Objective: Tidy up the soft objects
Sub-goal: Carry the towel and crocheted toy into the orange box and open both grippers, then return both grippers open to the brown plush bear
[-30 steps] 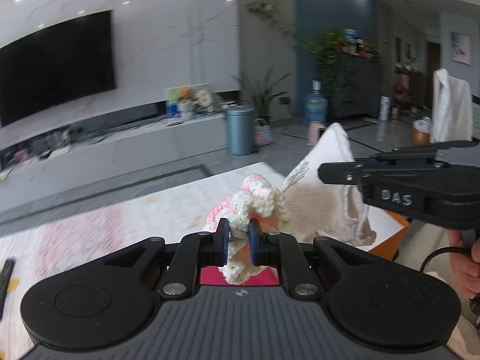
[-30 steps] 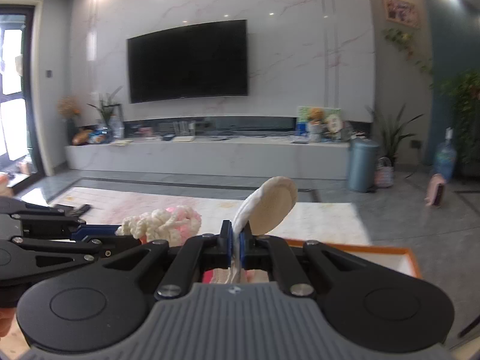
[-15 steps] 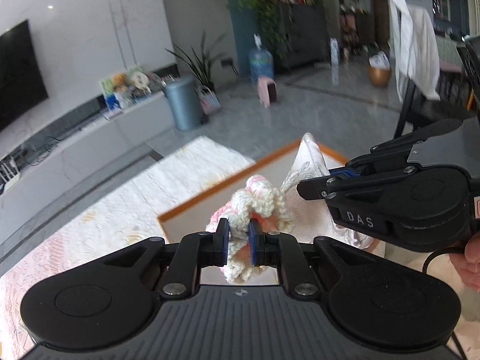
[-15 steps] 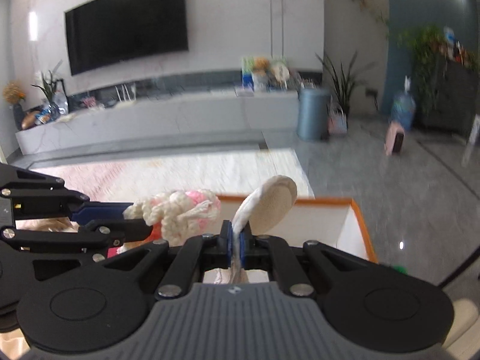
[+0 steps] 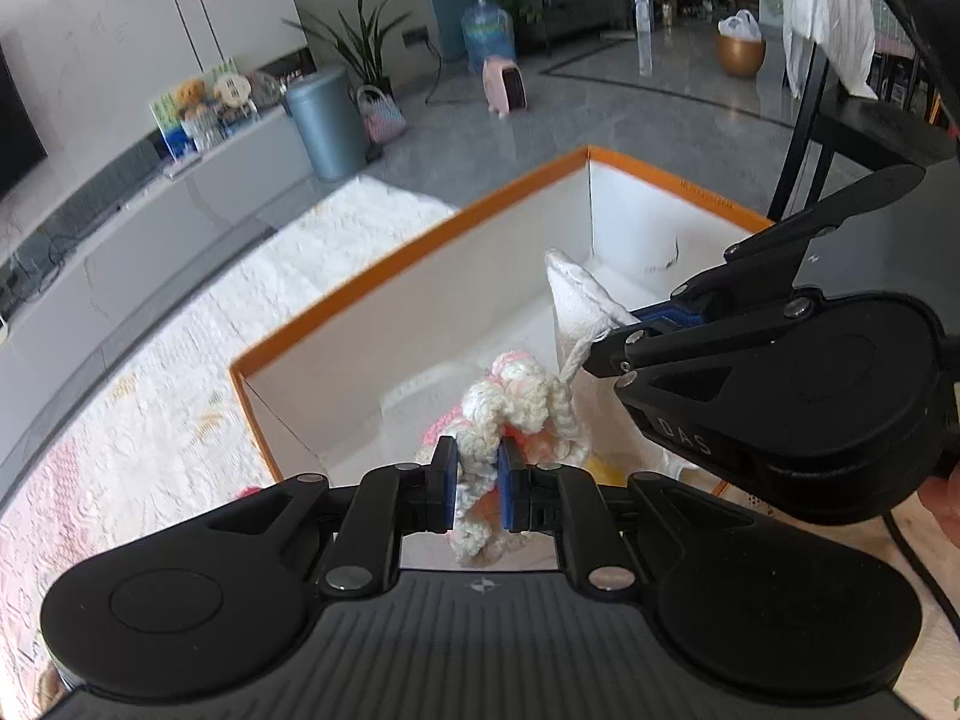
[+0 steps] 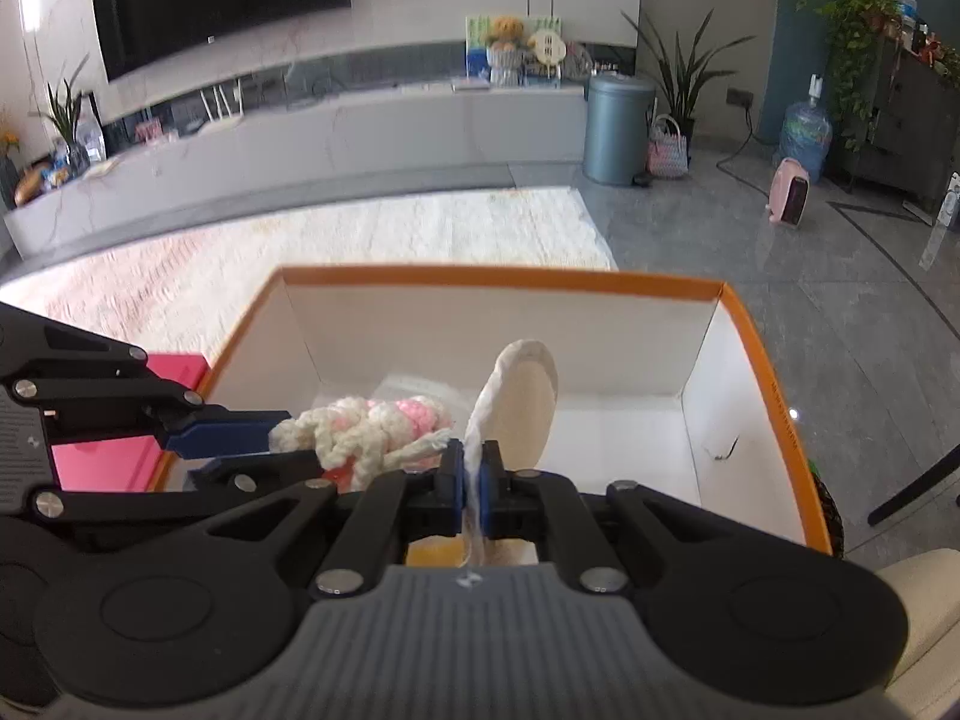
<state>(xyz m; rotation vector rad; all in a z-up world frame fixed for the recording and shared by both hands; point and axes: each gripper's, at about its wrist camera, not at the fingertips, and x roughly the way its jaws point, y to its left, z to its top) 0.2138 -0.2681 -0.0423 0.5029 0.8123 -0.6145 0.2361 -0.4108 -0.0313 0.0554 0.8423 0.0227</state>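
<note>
Pale patterned rug (image 6: 372, 240) and grey floor lie behind an orange-rimmed white box (image 6: 774, 384).

Two soft things hang over that box, one per gripper. Left gripper (image 5: 477, 483) is clamped on a crocheted toy (image 5: 519, 405) of cream yarn with pink patches, knotty and limp, dangling below the pads. Right gripper (image 6: 473, 489) is pinched tight on a white cloth piece (image 6: 525, 402), flat and rounded at its upper end (off-white face, thin stitched edge), standing upright above the pads. Toy and cloth sit just beside each other, with a loose cream strand reaching toward the cloth. A single pink box (image 6: 120, 456) lies outside the left wall.
</note>
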